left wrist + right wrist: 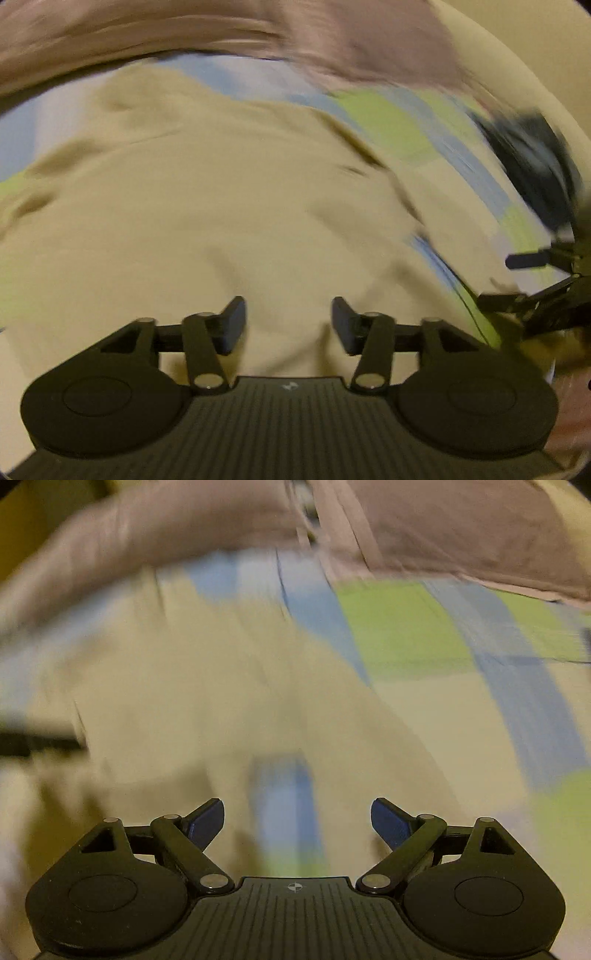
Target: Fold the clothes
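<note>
A beige garment (pixel 221 206) lies spread over a bed sheet with blue, green and cream checks (pixel 384 122). My left gripper (pixel 288 325) hangs open above the garment, nothing between its pads. At the right edge of the left wrist view the right gripper (pixel 517 280) shows, its fingers apart. In the right wrist view, which is blurred by motion, the beige garment (pixel 177 701) fills the left and middle. My right gripper (pixel 297 823) stands wide open over its edge and a blue stripe of the sheet (pixel 284 801), holding nothing.
A greyish-pink pillow or blanket (pixel 221 29) runs along the far side of the bed and appears again as the pillow (pixel 461 528). A dark object (pixel 532 166) lies at the right. A dark bar (pixel 37 744) crosses the left edge of the right wrist view.
</note>
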